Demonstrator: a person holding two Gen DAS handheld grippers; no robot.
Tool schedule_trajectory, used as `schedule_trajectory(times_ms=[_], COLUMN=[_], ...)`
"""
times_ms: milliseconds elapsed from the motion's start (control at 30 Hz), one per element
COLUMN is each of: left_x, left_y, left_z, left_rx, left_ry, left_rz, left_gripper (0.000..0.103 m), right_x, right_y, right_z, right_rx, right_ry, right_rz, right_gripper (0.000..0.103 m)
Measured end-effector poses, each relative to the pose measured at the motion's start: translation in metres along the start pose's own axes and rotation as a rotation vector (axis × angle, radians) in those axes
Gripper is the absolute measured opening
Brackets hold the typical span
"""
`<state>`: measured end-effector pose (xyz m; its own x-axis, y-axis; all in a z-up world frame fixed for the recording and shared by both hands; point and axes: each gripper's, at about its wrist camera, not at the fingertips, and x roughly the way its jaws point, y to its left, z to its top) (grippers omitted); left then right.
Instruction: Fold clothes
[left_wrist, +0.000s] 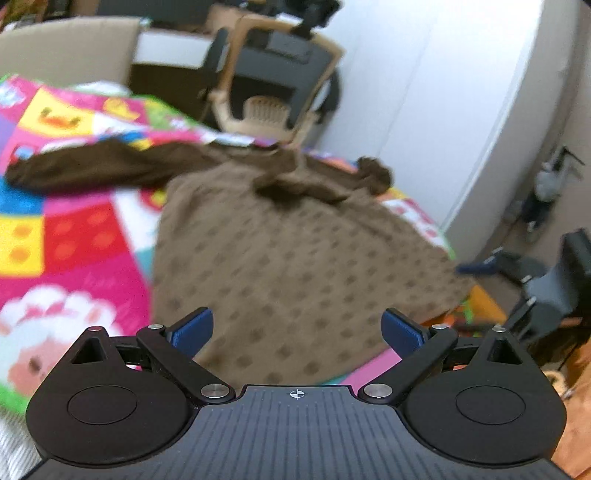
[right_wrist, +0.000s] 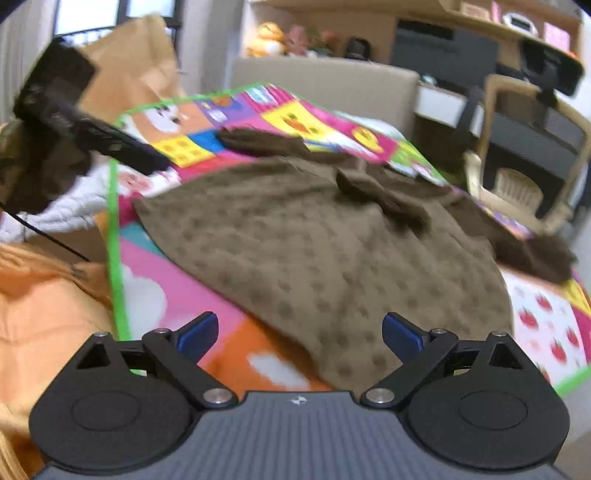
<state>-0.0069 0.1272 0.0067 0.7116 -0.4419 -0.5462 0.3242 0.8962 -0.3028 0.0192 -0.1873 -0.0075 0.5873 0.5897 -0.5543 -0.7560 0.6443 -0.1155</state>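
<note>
A brown dotted garment (left_wrist: 288, 258) with darker brown sleeves and a dark bow lies spread on a colourful patchwork mat (left_wrist: 74, 229). One dark sleeve (left_wrist: 92, 166) stretches to the left. My left gripper (left_wrist: 297, 328) is open and empty above the garment's near hem. In the right wrist view the same garment (right_wrist: 332, 258) lies on the mat (right_wrist: 177, 295), and my right gripper (right_wrist: 299, 330) is open and empty over its near edge. The other gripper (right_wrist: 74, 122) shows at the upper left there.
A beige office chair (left_wrist: 273, 81) stands behind the mat, by a white wall (left_wrist: 443, 92). The right gripper (left_wrist: 546, 288) shows at the right edge. Orange fabric (right_wrist: 44, 314) lies to the left of the mat. A desk and shelves (right_wrist: 443, 48) stand at the back.
</note>
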Motion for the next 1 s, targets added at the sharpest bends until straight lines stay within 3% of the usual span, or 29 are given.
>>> schedule_trajectory(times_ms=[67, 167, 267, 300, 433, 633, 700, 833, 933, 1000], left_x=[0.008, 0.038, 0.078, 0.090, 0.116, 0.101, 0.096, 0.092, 0.090, 0.095], left_y=[-0.009, -0.018, -0.006, 0.000, 0.032, 0.068, 0.072, 0.081, 0.082, 0.078], left_z=[0.012, 0.033, 0.052, 0.057, 0.056, 0.045, 0.046, 0.058, 0.079, 0.090], left_rx=[0.026, 0.042, -0.028, -0.063, -0.164, -0.130, -0.092, -0.107, -0.150, -0.180], left_ry=[-0.022, -0.036, -0.009, 0.002, 0.055, 0.111, 0.135, 0.153, 0.085, 0.045], left_rz=[-0.032, -0.043, -0.019, -0.012, 0.015, 0.068, 0.104, 0.135, 0.118, 0.110], left_gripper=[0.101, 0.102, 0.102, 0.102, 0.102, 0.102, 0.102, 0.102, 0.102, 0.102], right_x=[0.008, 0.034, 0.062, 0.069, 0.085, 0.076, 0.076, 0.070, 0.091, 0.120], right_y=[-0.019, -0.076, -0.130, -0.139, -0.154, -0.159, -0.166, -0.211, -0.258, -0.287], right_z=[0.013, 0.026, 0.025, 0.021, 0.000, -0.020, -0.014, 0.021, 0.057, 0.075], right_rx=[0.068, 0.281, 0.487, 0.503, 0.479, 0.362, 0.368, 0.422, 0.460, 0.465], right_ry=[-0.038, -0.051, -0.037, -0.018, 0.117, 0.190, 0.208, 0.117, 0.078, 0.082], right_rz=[-0.030, -0.076, -0.052, -0.059, -0.139, -0.230, -0.237, -0.303, -0.468, -0.584], right_gripper=[0.096, 0.096, 0.096, 0.096, 0.096, 0.099, 0.099, 0.099, 0.098, 0.093])
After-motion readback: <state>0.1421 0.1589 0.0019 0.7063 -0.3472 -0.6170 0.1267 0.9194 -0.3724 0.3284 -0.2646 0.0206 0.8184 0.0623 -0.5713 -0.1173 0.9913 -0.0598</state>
